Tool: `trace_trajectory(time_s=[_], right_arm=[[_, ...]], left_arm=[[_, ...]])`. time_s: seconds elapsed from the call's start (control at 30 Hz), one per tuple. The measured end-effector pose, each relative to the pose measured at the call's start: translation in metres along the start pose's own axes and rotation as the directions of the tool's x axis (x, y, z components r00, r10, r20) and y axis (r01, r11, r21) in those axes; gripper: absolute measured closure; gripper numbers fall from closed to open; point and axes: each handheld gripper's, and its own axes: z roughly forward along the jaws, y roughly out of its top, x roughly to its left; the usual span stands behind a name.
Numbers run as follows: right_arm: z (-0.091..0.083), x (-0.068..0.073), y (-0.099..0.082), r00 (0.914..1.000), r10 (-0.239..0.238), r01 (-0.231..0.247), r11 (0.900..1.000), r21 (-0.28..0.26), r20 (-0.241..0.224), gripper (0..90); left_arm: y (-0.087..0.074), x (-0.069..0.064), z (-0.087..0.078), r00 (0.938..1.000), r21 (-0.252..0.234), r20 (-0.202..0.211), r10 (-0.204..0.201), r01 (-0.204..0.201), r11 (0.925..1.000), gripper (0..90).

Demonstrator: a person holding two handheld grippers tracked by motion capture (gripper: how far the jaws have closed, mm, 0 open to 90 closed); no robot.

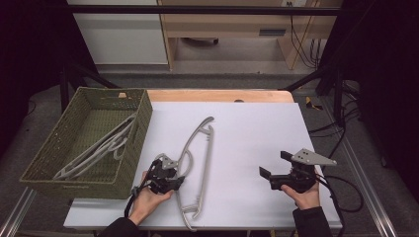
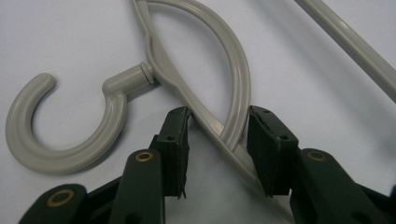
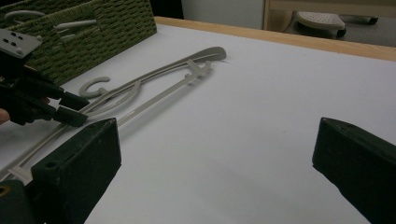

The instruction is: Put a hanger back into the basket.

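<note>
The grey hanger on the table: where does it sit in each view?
High view: hanger lies lengthwise at centre-left, right of the basket.
Left gripper view: its hook at left, neck between the left claw jaws.
Right gripper view: upper left, below the basket.
Shared landmark: the hook.

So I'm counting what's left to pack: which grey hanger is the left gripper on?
The hanger on the white table, beside the basket; left gripper straddles its neck. The others lie inside the basket.
</note>
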Motion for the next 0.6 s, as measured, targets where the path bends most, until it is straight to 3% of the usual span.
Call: trace_trajectory(time_s=[0.2, 0.4, 0.43, 0.53, 0.6], right_arm=[[0.002, 0.0, -0.001, 1.0, -0.002, 0.002, 1.0, 0.006, 0.001, 1.4], [0.0, 0.0, 0.0, 1.0, -0.002, 0.002, 1.0, 0.0, 0.0, 1.4], [-0.002, -0.001, 0.0, 1.0, -0.007, 0.007, 1.0, 0.0, 0.002, 1.4], [-0.003, -0.001, 0.001, 1.0, 0.0, 0.0, 0.9999, -0.011, 0.003, 1.4], [-0.004, -0.001, 0.001, 1.0, 0.001, -0.001, 0.9999, -0.012, 0.004, 1.4]], left_arm=[[0.005, 0.001, 0.005, 0.9996, -0.018, 0.017, 0.02, -0.02, 0.9996, 59.7], [0.004, 0.001, 0.005, 0.9997, -0.039, 0.026, 0.003, -0.002, 0.9992, 61.1], [0.003, -0.001, 0.004, 0.9993, -0.034, 0.037, 0.002, -0.001, 0.9994, 52.4], [-0.006, -0.008, -0.003, 0.9992, -0.057, 0.039, -0.001, 0.003, 0.9984, 49.4], [-0.011, -0.011, -0.005, 0.9993, -0.042, 0.037, -0.006, 0.008, 0.9991, 48.7]])
